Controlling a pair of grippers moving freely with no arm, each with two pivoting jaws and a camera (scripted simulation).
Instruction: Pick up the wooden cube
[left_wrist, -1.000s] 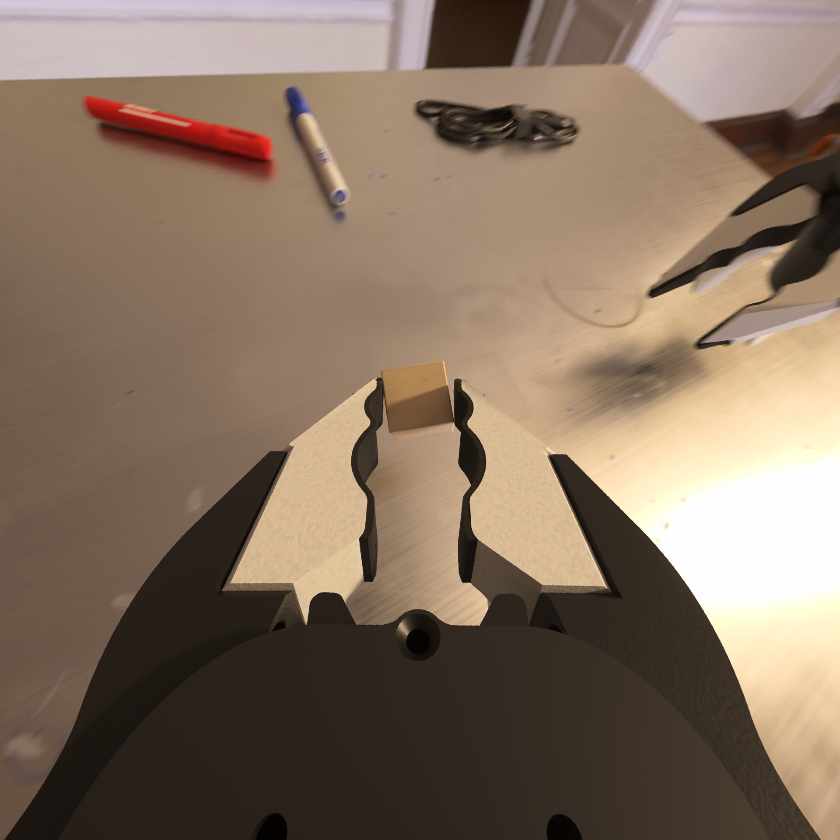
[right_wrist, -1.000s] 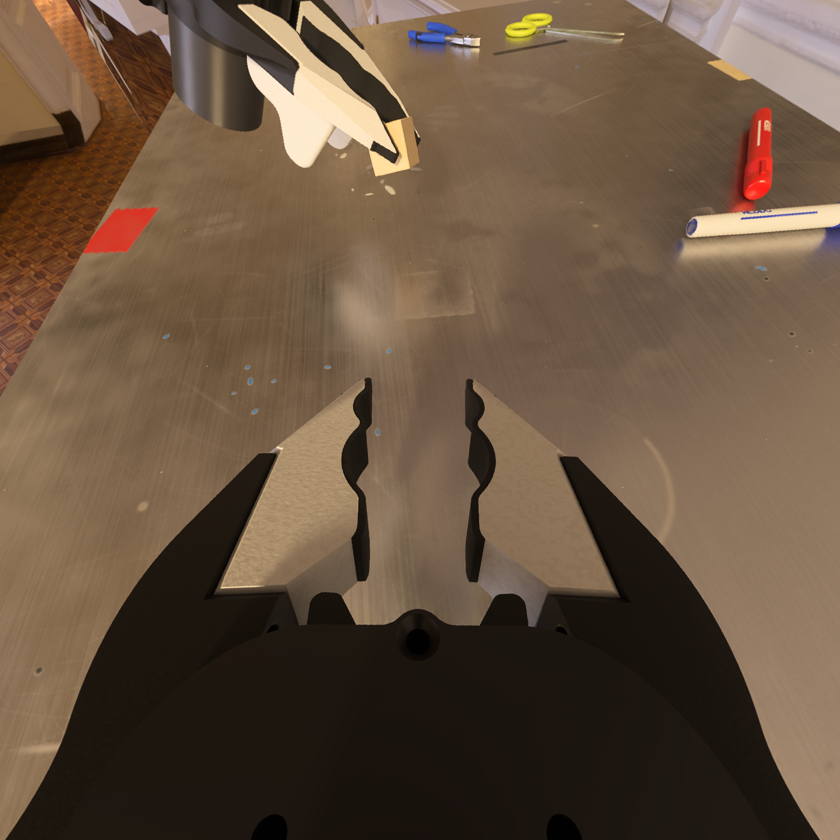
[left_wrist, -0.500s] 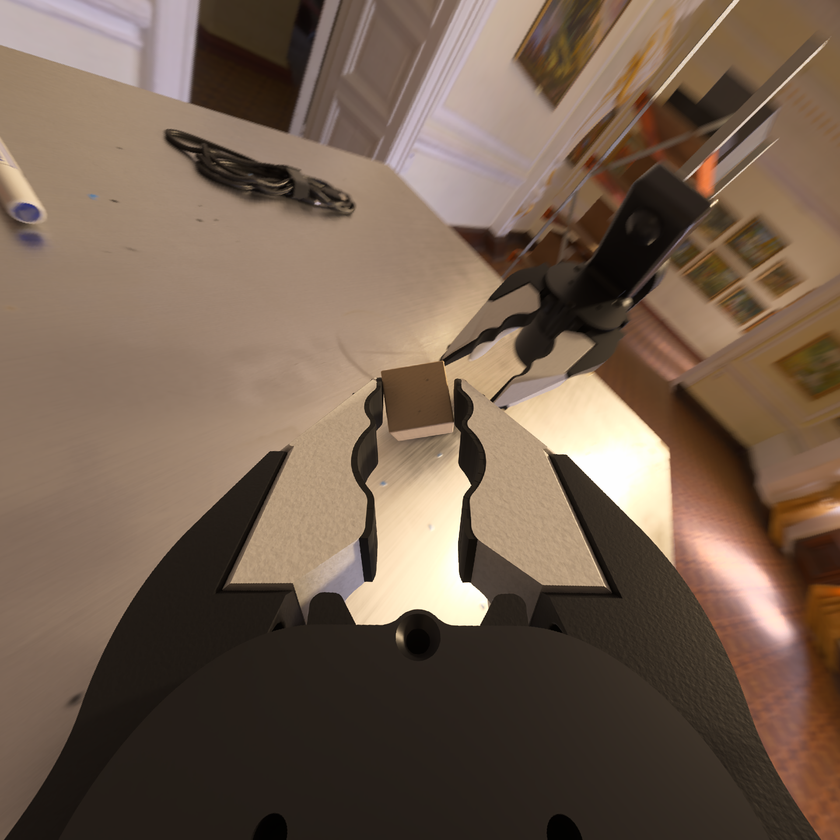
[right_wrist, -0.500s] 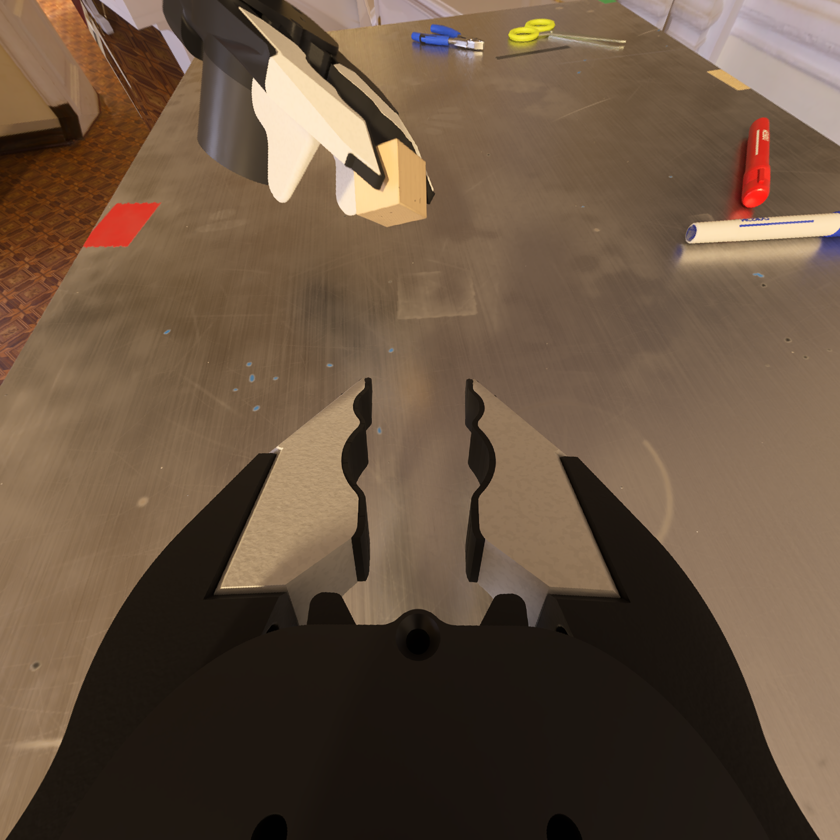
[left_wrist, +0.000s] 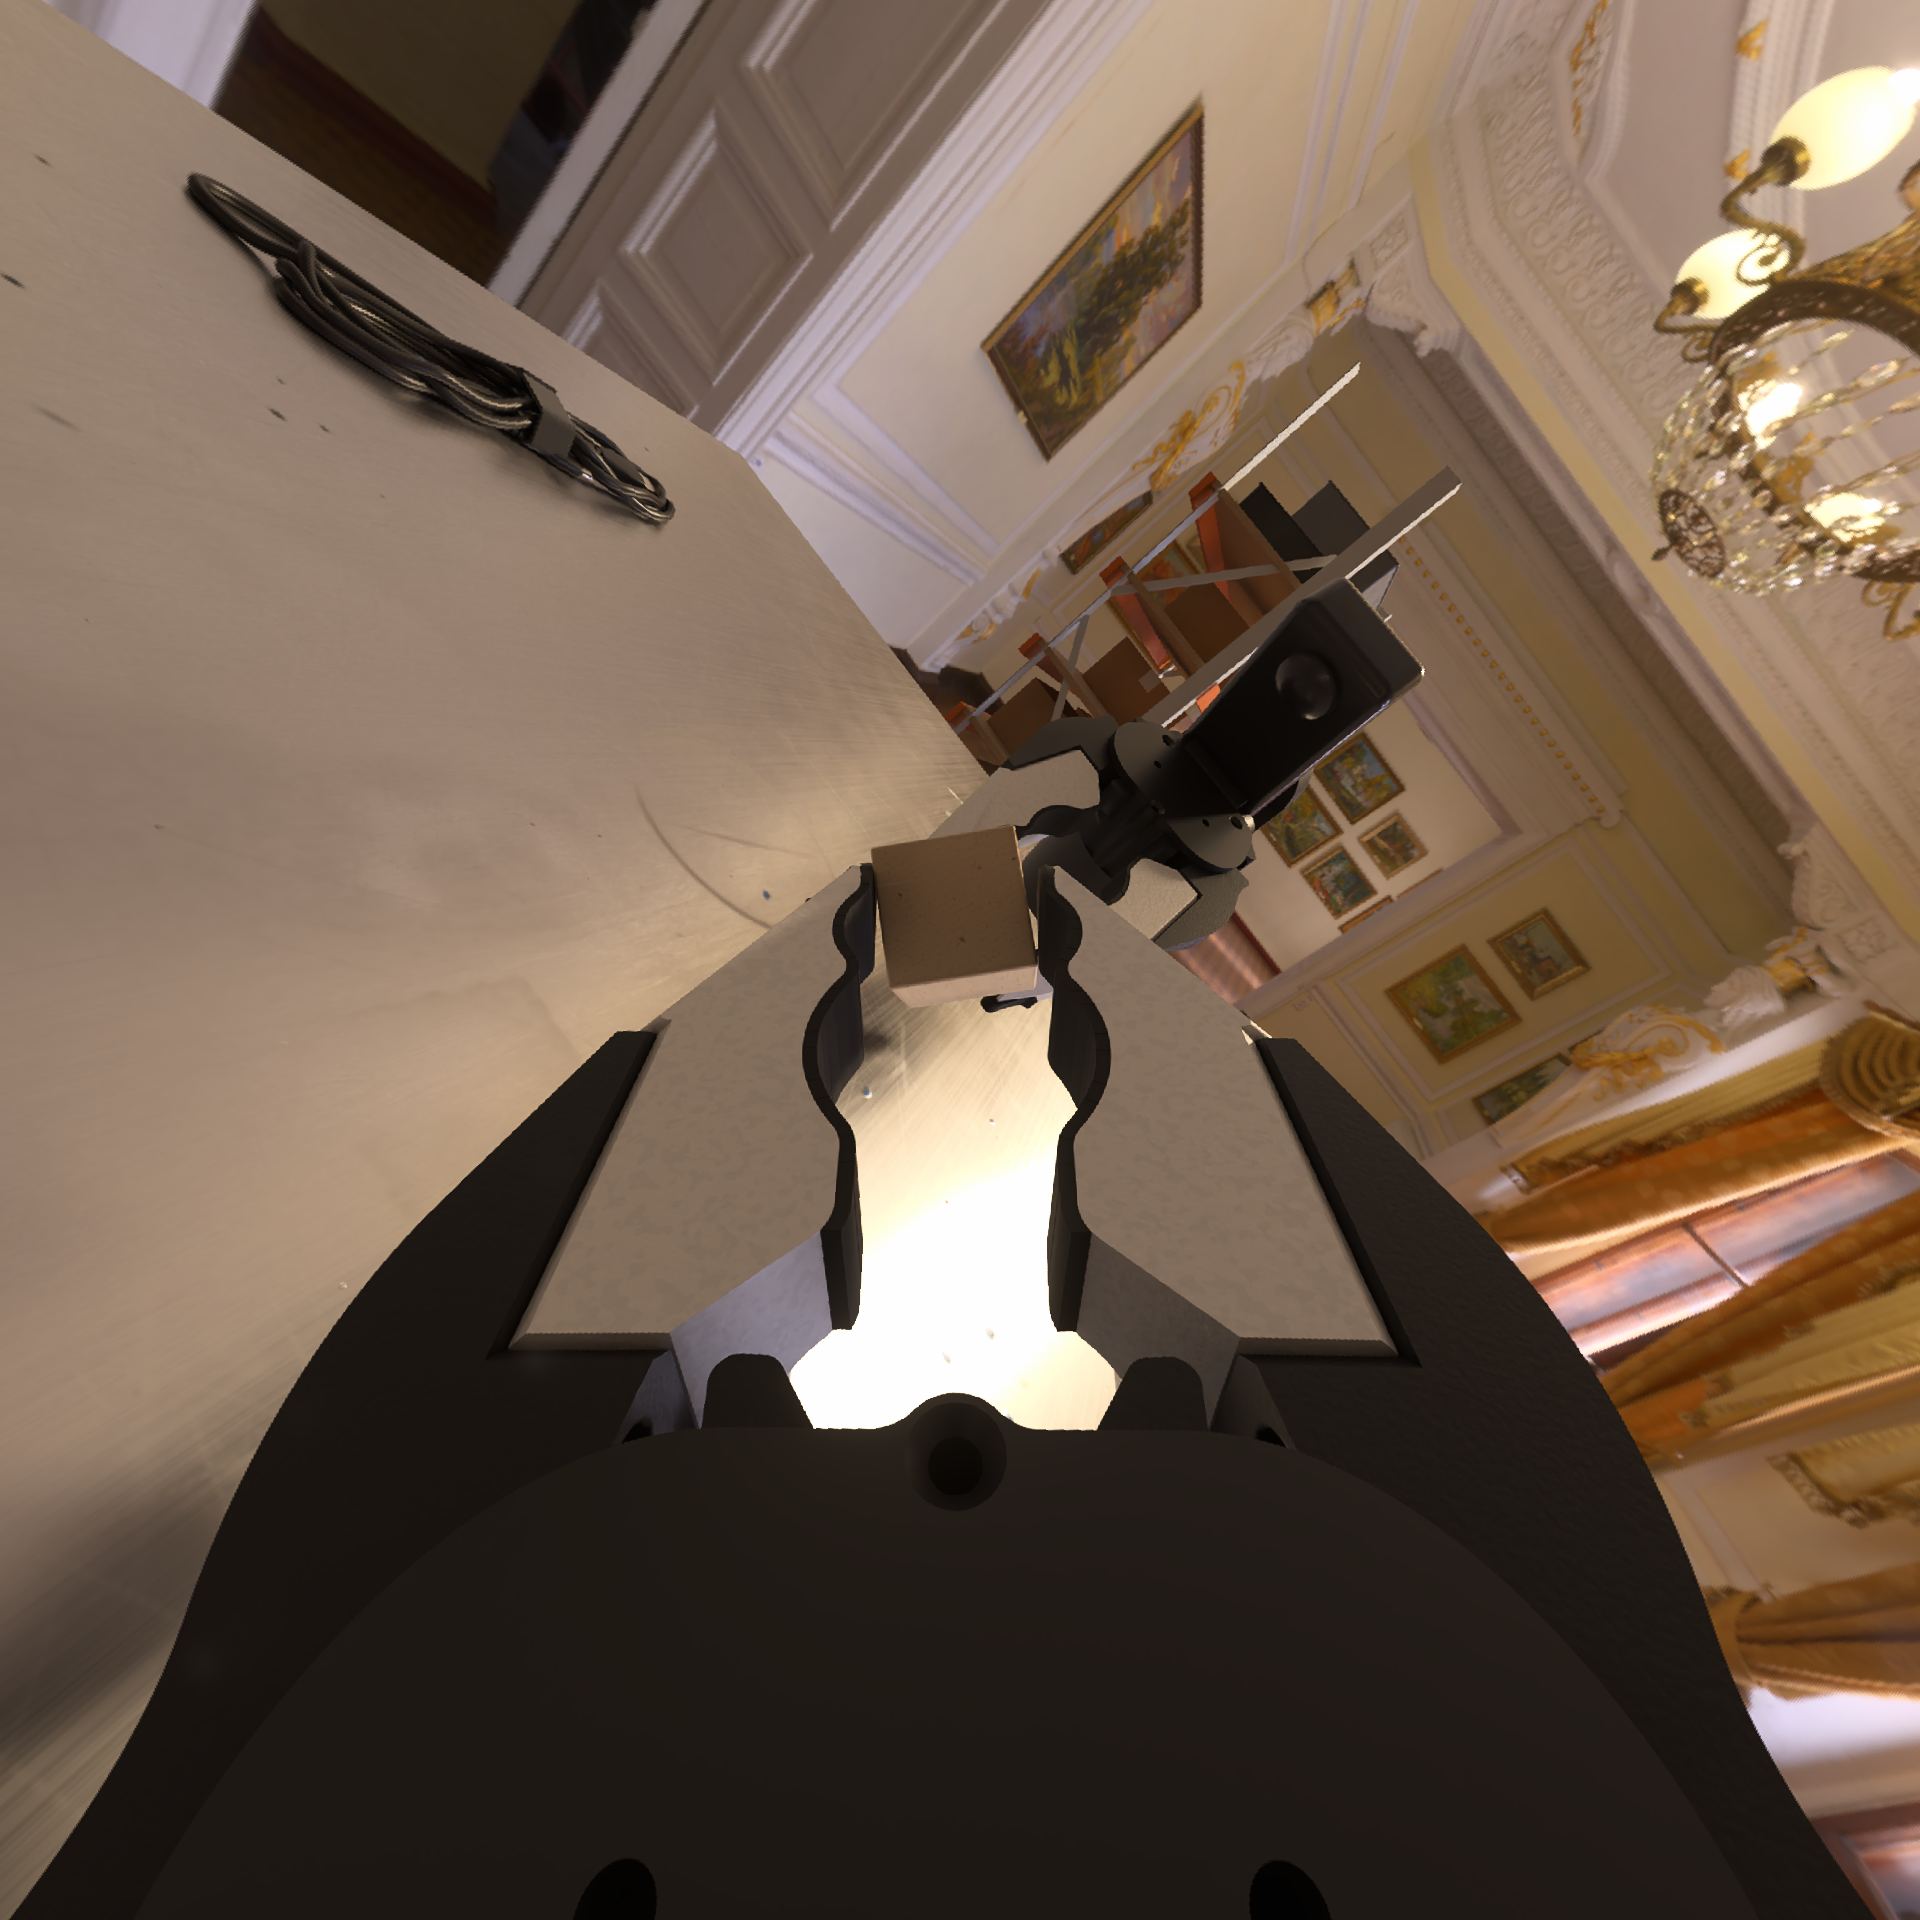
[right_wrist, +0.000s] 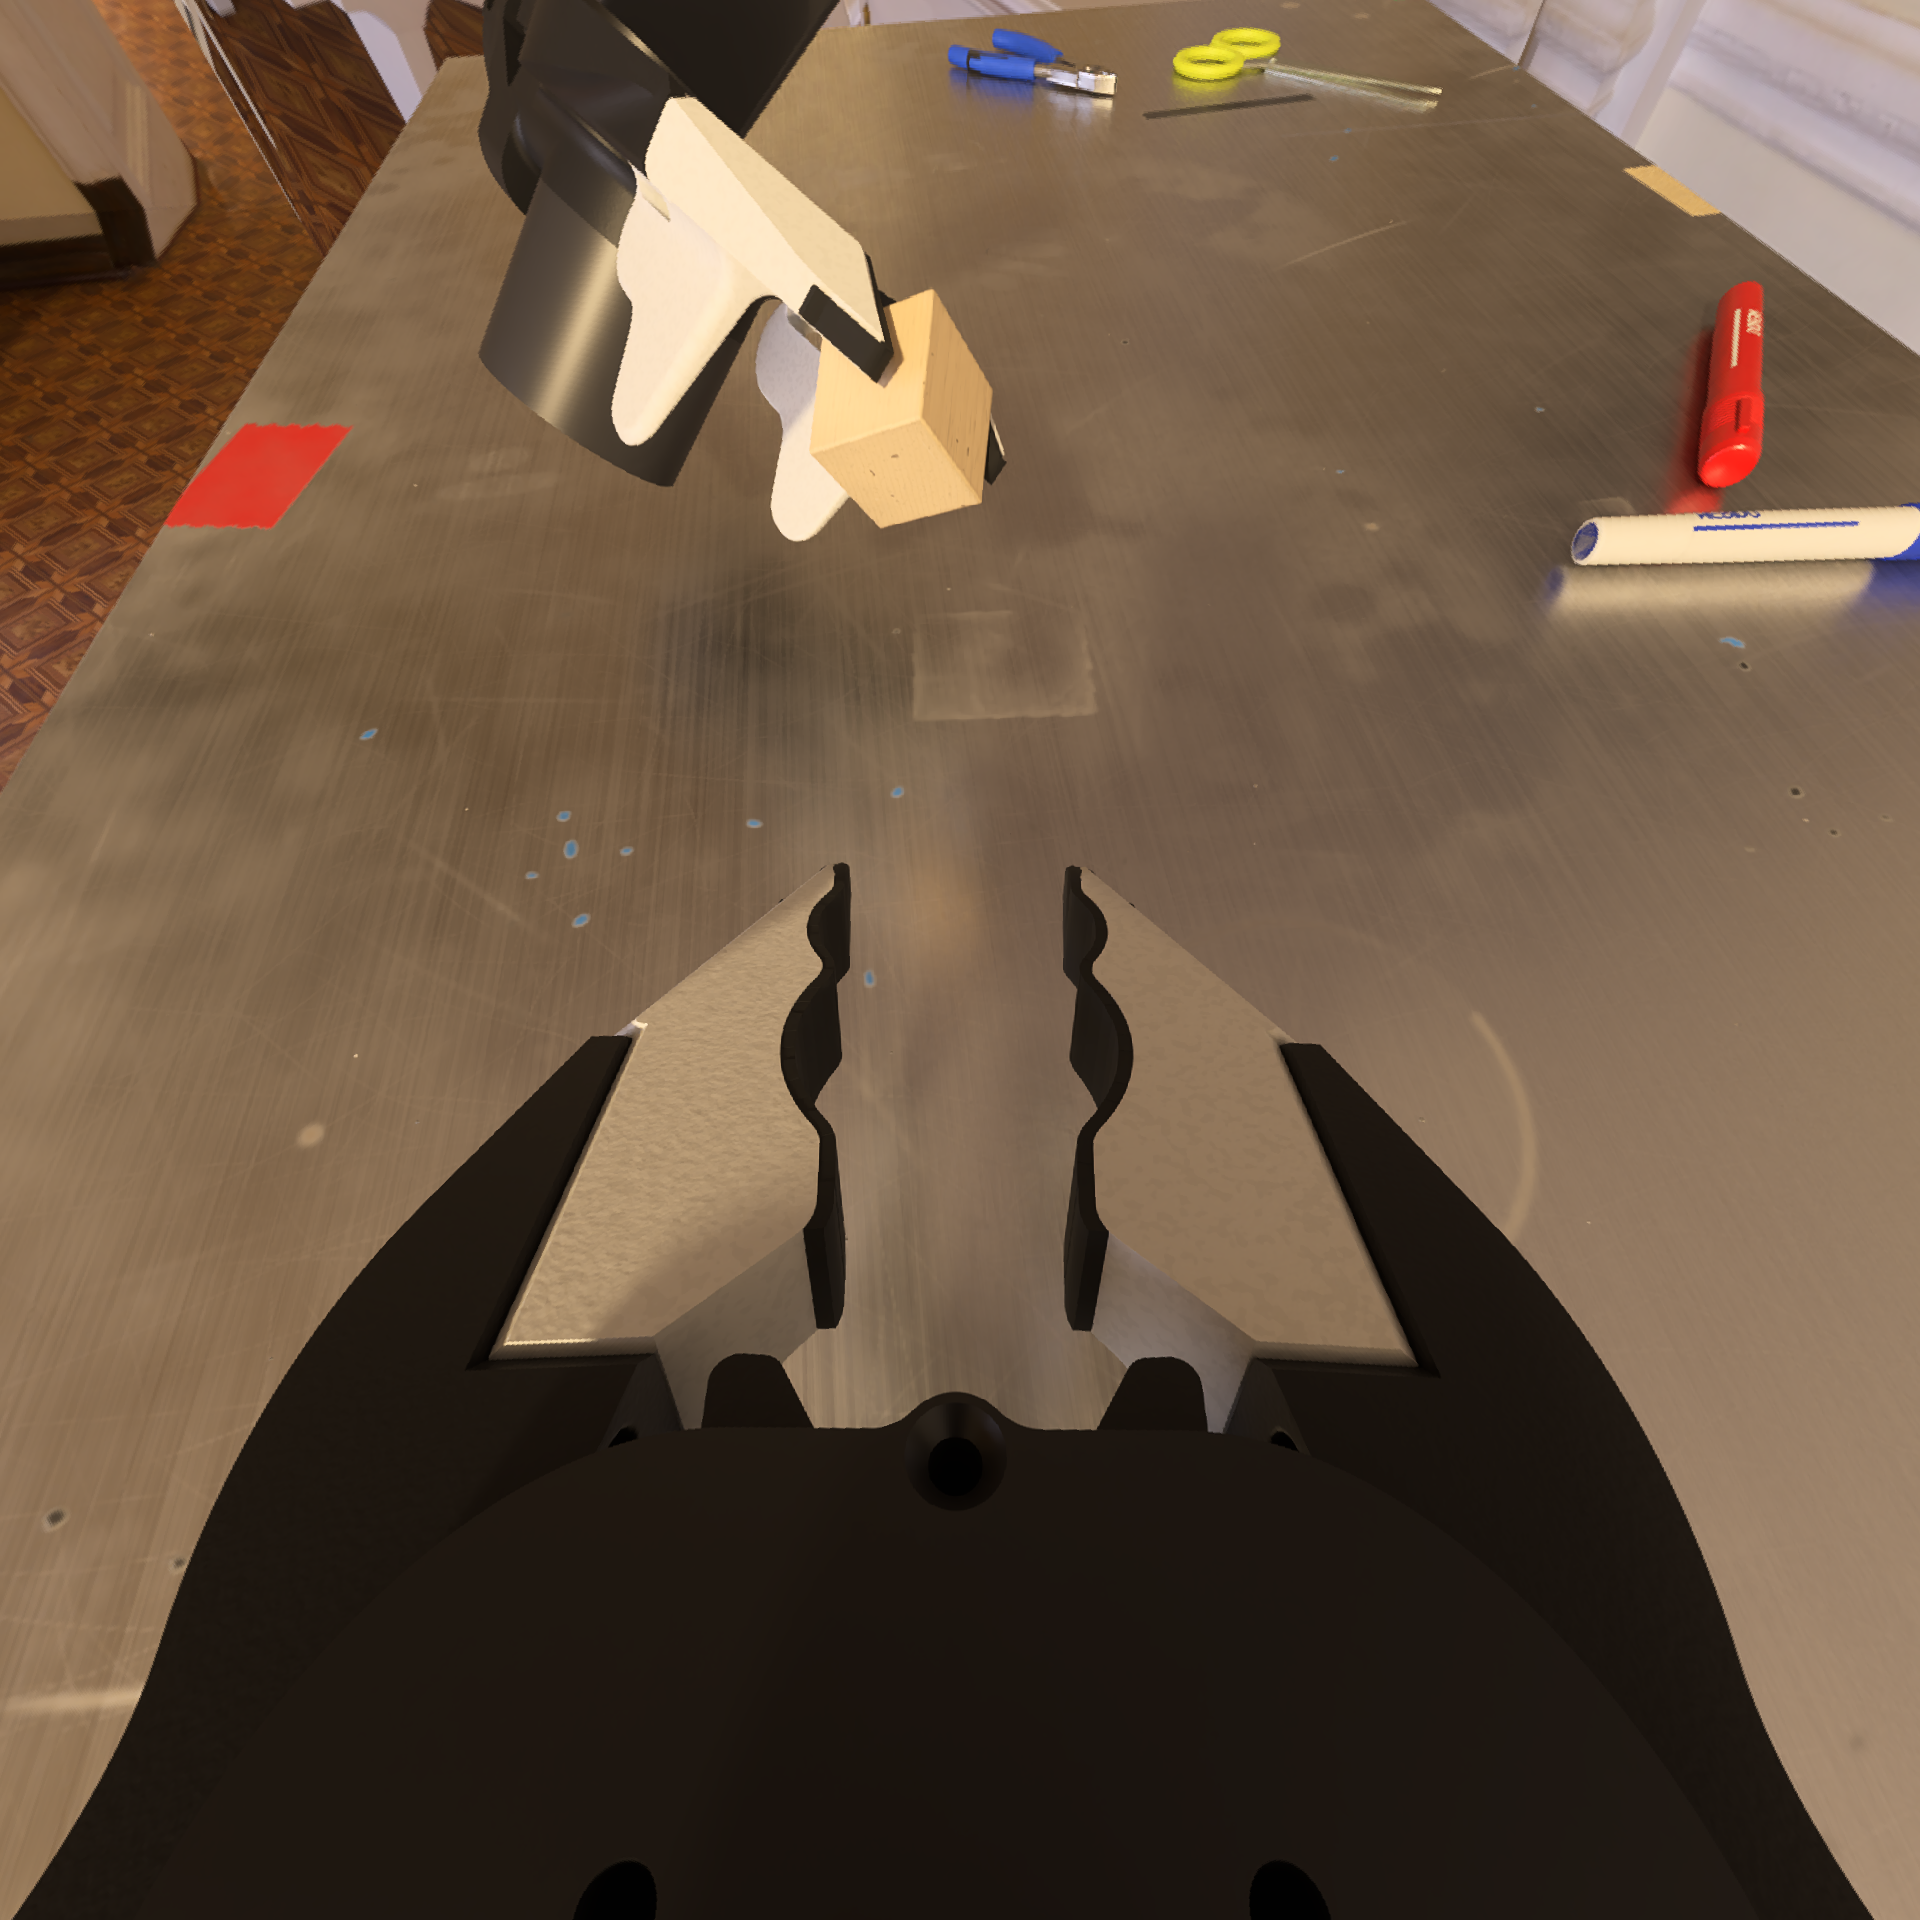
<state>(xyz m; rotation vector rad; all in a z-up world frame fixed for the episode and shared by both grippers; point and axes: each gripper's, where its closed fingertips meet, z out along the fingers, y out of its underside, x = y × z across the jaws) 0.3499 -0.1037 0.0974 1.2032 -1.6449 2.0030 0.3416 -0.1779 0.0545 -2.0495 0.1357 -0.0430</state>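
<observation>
Holding the wooden cube (left_wrist: 954, 914) between its fingertips, the left gripper (right_wrist: 914, 384) has it pinched at the very tip of the jaws, and the right wrist view shows the cube well clear of the metal table (right_wrist: 1351, 831), so the pick looks essentially done. The right gripper (right_wrist: 956, 883) hangs low over the table with jaws apart and nothing between them, so it has no part in the grasp. Remaining concern, as I read it: the grip is shallow and the cube sits tilted, so it could slip out.
</observation>
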